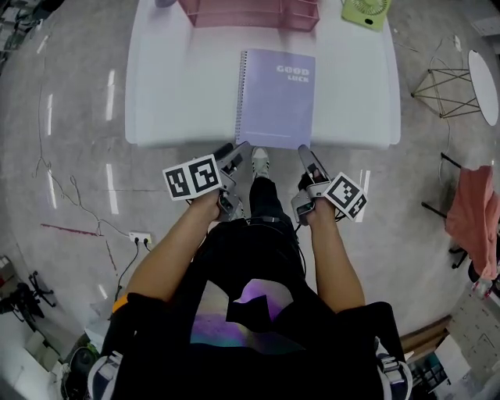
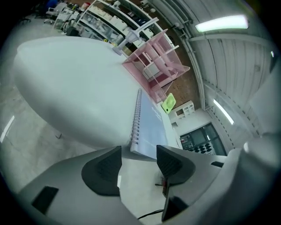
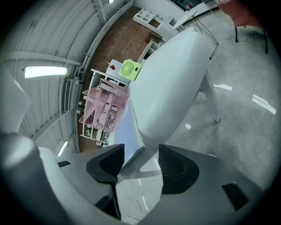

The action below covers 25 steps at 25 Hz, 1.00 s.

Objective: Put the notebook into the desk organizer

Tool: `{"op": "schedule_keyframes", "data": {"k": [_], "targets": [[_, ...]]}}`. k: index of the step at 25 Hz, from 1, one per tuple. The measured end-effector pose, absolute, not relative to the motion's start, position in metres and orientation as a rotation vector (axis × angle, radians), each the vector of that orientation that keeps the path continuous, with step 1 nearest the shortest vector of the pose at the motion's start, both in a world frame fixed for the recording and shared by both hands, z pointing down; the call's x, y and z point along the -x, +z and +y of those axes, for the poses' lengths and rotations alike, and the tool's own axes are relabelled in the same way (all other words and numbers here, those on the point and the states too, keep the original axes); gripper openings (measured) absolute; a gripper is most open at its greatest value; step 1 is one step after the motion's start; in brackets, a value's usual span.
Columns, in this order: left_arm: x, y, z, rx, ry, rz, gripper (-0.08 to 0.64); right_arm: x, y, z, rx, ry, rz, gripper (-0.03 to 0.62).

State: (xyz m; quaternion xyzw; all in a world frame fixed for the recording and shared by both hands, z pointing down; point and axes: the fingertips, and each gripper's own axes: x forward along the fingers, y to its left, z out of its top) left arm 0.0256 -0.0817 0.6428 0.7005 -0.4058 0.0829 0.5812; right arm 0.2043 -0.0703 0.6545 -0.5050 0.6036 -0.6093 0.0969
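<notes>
Left gripper [image 1: 234,155]: jaws spread, empty, just short of the table [image 1: 180,94] edge.
Notebook [image 1: 276,98]: flat near that edge, spiral leftward, pink desk organizer [image 1: 250,14] beyond.
Right gripper [image 1: 310,160]: spread, empty.
I'd pinch both near corners squarely, together.

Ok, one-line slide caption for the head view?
Open left gripper and right gripper just short of the purple notebook; pink organizer beyond.

notebook [image 1: 276,98] flat on table [image 1: 172,94]
</notes>
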Motion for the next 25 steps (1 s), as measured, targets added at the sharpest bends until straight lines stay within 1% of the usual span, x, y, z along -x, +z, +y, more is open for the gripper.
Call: {"op": "schedule_keyframes", "data": {"k": [9,13,17,22,24,25], "targets": [[-0.025,0.661,-0.097,-1.529,0.191,-0.986,0.238,-0.199,0.665,-0.085,1.411,-1.915,1.605,0.232],[-0.023,0.665,-0.100,-1.487,0.222,-1.028,0.236,-0.198,0.664,-0.091,1.417,-1.971,1.556,0.145],[-0.024,0.665,-0.102,-1.443,0.253,-1.051,0.221,-0.198,0.660,-0.094,1.416,-2.021,1.543,0.112],[-0.021,0.663,-0.097,-1.412,0.257,-1.065,0.171,-0.188,0.646,-0.090,1.419,-2.009,1.624,0.062],[-0.021,0.660,-0.094,-1.426,0.275,-1.081,0.112,-0.184,0.640,-0.087,1.425,-1.994,1.669,0.052],[-0.023,0.657,-0.093,-1.438,0.281,-1.086,0.099,-0.184,0.637,-0.086,1.436,-1.978,1.699,0.050]]}}
